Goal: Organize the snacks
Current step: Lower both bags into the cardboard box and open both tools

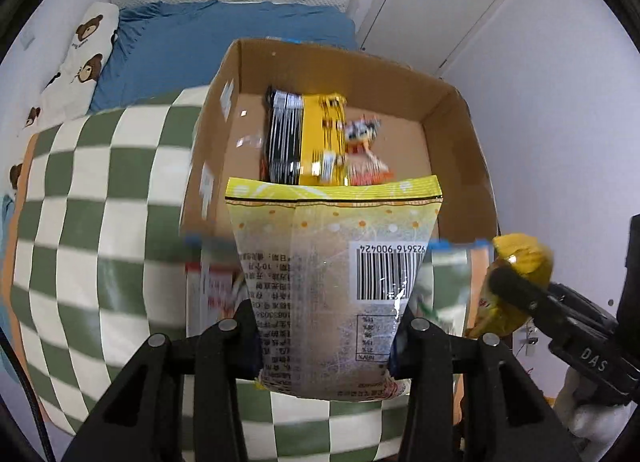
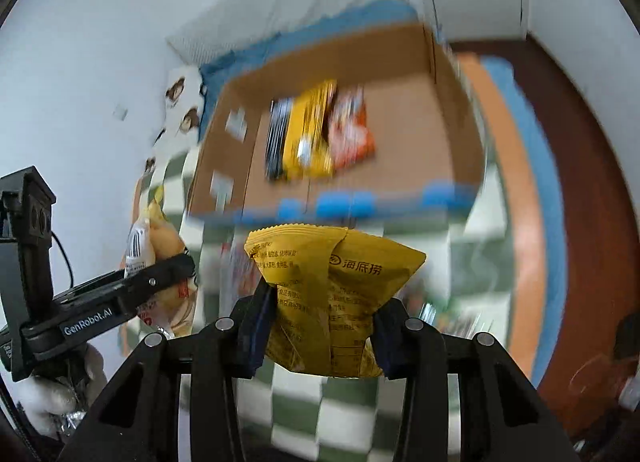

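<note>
My left gripper is shut on a pale yellow snack bag with a barcode, held upright just in front of an open cardboard box. Inside the box lie a black and yellow packet and an orange packet. My right gripper is shut on a dark yellow snack bag, also held before the box. Each gripper shows in the other's view: the right one at the right, the left one at the left.
The box stands on a bed with a green and white checkered blanket. A blue pillow and a bear-print pillow lie behind. White walls and a door are at the back. A wooden floor is to the right.
</note>
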Demonstrator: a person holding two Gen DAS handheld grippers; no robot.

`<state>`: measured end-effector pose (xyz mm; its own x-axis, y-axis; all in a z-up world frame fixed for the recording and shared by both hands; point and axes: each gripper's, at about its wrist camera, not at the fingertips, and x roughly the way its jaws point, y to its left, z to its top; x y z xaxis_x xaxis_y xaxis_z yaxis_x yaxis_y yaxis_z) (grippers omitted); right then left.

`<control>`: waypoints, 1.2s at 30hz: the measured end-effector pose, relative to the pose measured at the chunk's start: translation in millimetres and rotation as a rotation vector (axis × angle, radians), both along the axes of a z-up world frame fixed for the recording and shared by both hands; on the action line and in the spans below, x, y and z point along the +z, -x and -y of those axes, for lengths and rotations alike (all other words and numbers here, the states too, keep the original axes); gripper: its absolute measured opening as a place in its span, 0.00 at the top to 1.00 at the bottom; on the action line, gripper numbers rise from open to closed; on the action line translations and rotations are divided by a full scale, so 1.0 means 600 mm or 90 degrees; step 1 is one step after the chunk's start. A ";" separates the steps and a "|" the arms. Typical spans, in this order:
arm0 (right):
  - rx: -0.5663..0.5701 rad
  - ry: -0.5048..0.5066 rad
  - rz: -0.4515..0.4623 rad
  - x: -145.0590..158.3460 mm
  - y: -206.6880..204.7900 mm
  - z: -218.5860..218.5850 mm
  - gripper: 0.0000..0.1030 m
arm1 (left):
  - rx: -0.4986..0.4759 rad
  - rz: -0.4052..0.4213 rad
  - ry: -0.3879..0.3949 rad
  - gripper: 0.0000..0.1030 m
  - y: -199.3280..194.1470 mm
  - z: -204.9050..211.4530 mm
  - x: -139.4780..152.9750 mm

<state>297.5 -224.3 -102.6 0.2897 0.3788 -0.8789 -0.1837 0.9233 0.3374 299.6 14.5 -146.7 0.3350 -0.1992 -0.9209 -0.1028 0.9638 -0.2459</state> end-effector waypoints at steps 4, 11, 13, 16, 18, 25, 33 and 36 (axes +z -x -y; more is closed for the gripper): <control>0.000 0.028 0.011 0.008 -0.089 -0.018 0.57 | 0.003 -0.022 -0.019 0.61 -0.084 -0.016 -0.007; -0.003 0.096 -0.013 -0.034 -0.252 -0.051 0.57 | 0.011 -0.079 -0.076 0.61 -0.222 -0.055 -0.048; -0.003 0.118 -0.026 -0.061 -0.289 -0.062 0.57 | 0.015 -0.094 -0.093 0.61 -0.253 -0.066 -0.064; -0.005 0.146 -0.035 -0.085 -0.333 -0.069 0.57 | 0.017 -0.115 -0.107 0.61 -0.286 -0.076 -0.087; -0.008 0.153 -0.047 -0.103 -0.353 -0.073 0.57 | 0.016 -0.128 -0.114 0.61 -0.307 -0.081 -0.102; -0.017 0.172 -0.075 -0.152 -0.408 -0.076 0.57 | 0.013 -0.150 -0.122 0.61 -0.344 -0.094 -0.138; -0.021 0.171 -0.095 -0.188 -0.446 -0.079 0.51 | 0.014 -0.158 -0.112 0.47 -0.362 -0.099 -0.157; -0.023 0.175 -0.100 -0.194 -0.450 -0.080 0.23 | 0.018 -0.137 -0.093 0.15 -0.363 -0.100 -0.148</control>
